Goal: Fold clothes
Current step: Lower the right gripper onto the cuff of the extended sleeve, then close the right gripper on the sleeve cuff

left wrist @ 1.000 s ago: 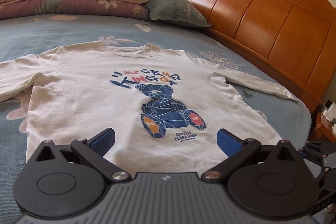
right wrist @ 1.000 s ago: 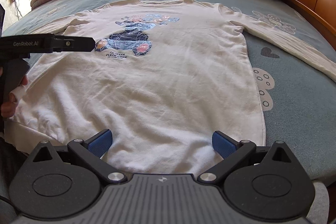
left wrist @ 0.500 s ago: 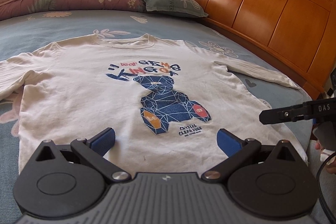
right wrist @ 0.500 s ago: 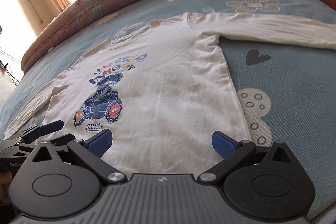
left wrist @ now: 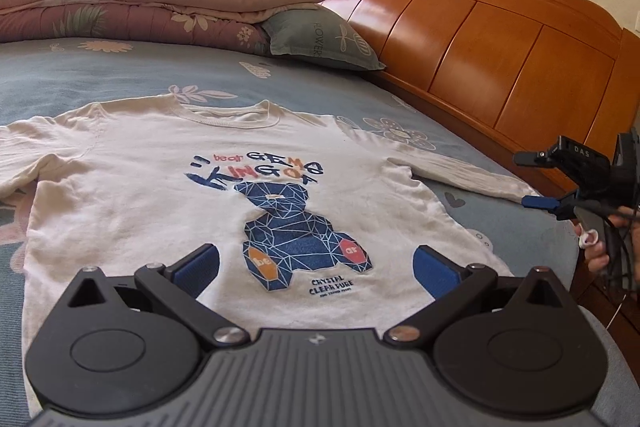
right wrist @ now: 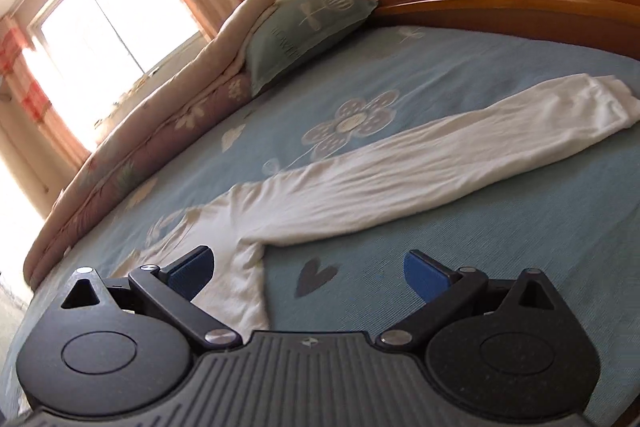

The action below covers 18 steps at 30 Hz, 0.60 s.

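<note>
- The left gripper (left wrist: 315, 264) has its jaws spread wide with nothing between them; its blue pads (left wrist: 199, 268) hang over the lower part of the white long-sleeved shirt (left wrist: 160, 195), near the hem.
- Straight ahead of the left jaws lies the shirt's print, a blue faceted bear (left wrist: 298, 231) with small lettering under it and larger lettering above it.
- The shirt lies face up and spread flat on the bed (left wrist: 80, 79), collar away from the left jaws, one sleeve running off to each side.
- The right gripper (right wrist: 308, 270) also has its jaws wide apart and grips nothing; in the left wrist view it shows at the right edge, held in a hand (left wrist: 600, 247) close by the cuff of the shirt's right sleeve.
- Between and ahead of the right jaws is the blue bed sheet with a grey heart (right wrist: 316, 275) printed on it; the shirt's side edge passes just by the left-hand pad.
- Beyond the right jaws the right sleeve (right wrist: 420, 171) stretches out flat on the sheet up and to the right, its cuff end slightly bunched.
- Farther off lie a grey-green pillow (left wrist: 320, 39) and a folded flowered quilt (left wrist: 120, 11), against the wooden headboard (left wrist: 480, 39).
- Behind the quilt is a bright window with curtains (right wrist: 100, 7).
</note>
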Each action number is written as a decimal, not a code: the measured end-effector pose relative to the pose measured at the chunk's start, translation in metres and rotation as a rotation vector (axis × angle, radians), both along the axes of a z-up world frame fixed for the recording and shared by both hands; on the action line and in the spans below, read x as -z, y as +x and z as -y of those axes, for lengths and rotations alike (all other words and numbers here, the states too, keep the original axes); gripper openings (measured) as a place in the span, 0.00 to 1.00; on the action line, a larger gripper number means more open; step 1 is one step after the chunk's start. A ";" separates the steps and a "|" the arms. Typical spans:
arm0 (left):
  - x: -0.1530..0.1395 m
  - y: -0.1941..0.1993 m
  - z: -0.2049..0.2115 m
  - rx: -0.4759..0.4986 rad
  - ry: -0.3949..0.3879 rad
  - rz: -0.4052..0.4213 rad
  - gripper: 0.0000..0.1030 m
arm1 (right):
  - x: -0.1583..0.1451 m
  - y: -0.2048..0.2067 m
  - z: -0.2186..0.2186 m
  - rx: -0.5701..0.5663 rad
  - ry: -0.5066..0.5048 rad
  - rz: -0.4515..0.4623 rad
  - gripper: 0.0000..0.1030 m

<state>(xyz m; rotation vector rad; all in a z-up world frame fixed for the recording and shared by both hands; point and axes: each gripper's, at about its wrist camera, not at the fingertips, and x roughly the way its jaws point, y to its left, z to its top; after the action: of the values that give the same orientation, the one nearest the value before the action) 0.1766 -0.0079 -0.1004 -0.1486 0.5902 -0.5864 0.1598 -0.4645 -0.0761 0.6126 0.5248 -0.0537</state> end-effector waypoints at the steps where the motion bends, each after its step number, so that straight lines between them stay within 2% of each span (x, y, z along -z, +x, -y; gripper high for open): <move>1: 0.002 0.001 0.003 0.004 0.008 -0.003 0.99 | 0.004 0.001 0.019 0.038 0.026 0.004 1.00; 6: 0.006 0.004 0.011 0.006 0.028 0.003 0.99 | 0.032 0.009 0.090 0.170 0.177 -0.010 1.00; 10: 0.010 0.010 0.015 0.020 0.012 -0.023 0.99 | 0.050 0.021 0.112 0.197 0.244 0.002 1.00; 18: 0.012 0.013 0.014 0.026 -0.013 -0.049 0.99 | 0.057 0.042 0.112 0.244 0.167 0.056 1.00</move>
<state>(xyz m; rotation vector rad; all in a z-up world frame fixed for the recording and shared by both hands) 0.1897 -0.0219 -0.1121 -0.1681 0.6366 -0.6137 0.2019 -0.5766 -0.1331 0.8373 0.4000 -0.2245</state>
